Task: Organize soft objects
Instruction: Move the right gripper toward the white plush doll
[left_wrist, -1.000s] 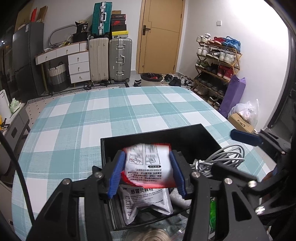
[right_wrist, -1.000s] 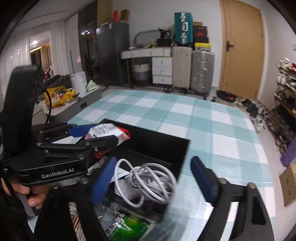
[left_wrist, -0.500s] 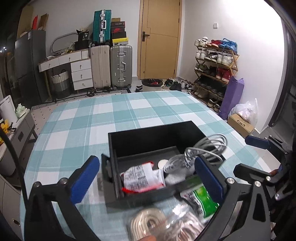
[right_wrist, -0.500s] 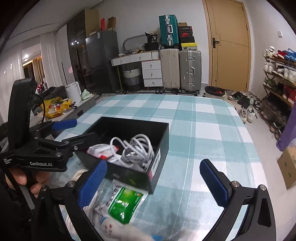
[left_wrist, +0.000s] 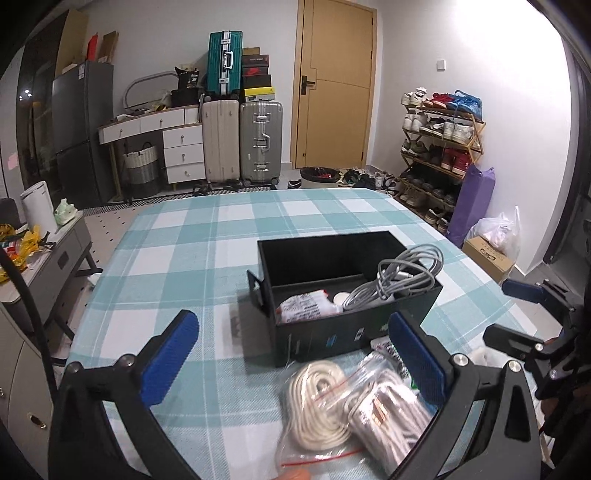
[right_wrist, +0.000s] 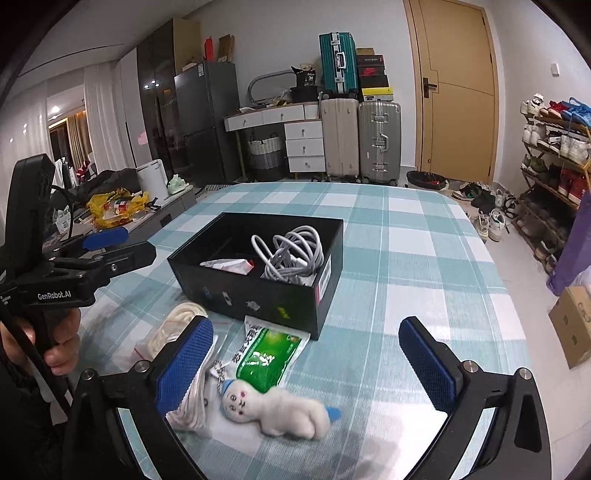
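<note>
Box (left_wrist: 351, 295) farther; left claw (left_wrist: 295, 362) emptied.

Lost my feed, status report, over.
Left gripper and right gripper open, empty. Red packet and cable in black box. Plush, green packet still outside. Nothing blocking.

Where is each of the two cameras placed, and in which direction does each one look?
Left wrist: sits on the left tongs, looks forward and down over the checked table at the black box; its open blue pads frame bagged ropes; the right tongs show at right.
Right wrist: sits on the right tongs, open, looks down at a plush toy and green packet; a hand shows at left.
Shared: the box, its grey cable, the suitcases.
</note>
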